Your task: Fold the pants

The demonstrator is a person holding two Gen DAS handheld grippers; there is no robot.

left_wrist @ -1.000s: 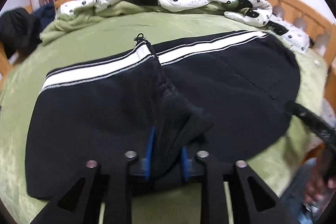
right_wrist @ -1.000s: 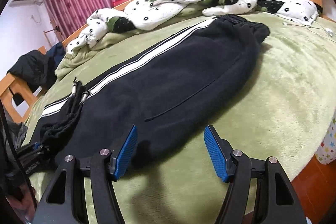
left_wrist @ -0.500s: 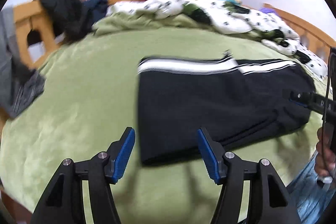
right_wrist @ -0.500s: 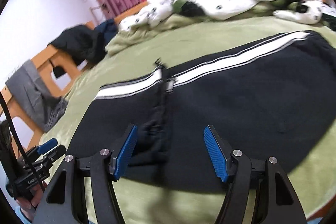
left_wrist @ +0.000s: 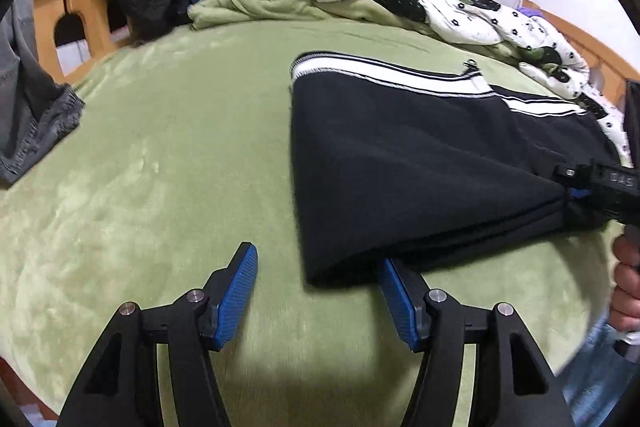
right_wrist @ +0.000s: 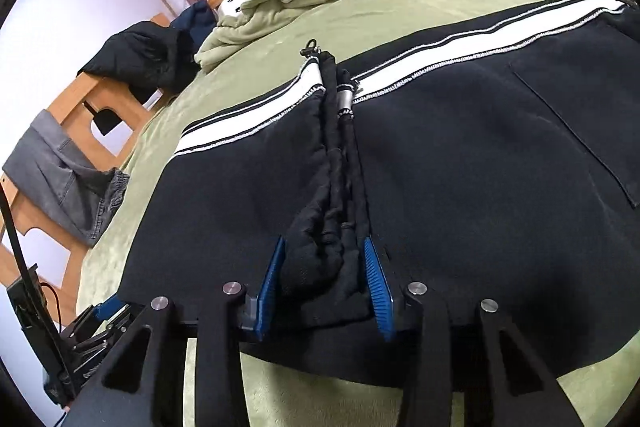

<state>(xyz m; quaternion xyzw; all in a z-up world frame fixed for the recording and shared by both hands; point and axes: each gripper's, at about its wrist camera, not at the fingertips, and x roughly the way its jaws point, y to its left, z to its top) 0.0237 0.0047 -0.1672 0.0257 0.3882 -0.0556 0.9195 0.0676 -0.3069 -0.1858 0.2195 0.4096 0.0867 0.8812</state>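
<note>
On the green bed [left_wrist: 160, 167] the folded black pants [left_wrist: 420, 167] stretch lengthwise left to right, their left fold corner just beyond the released left gripper [left_wrist: 316, 291], while the right gripper [right_wrist: 326, 287] clenches the bunched cuffs at the near edge.

The right gripper [left_wrist: 576, 193] is cut off by the right edge of the left wrist view, and its fingers disappear behind the folded edge of the pants [left_wrist: 420, 163]. The hand [left_wrist: 626, 291] that holds it shows only partly. In the right wrist view the left gripper [right_wrist: 106, 311] is mostly hidden behind the near fingers [right_wrist: 272, 283]; whether it is spread is perhaps impossible to tell there.
</note>
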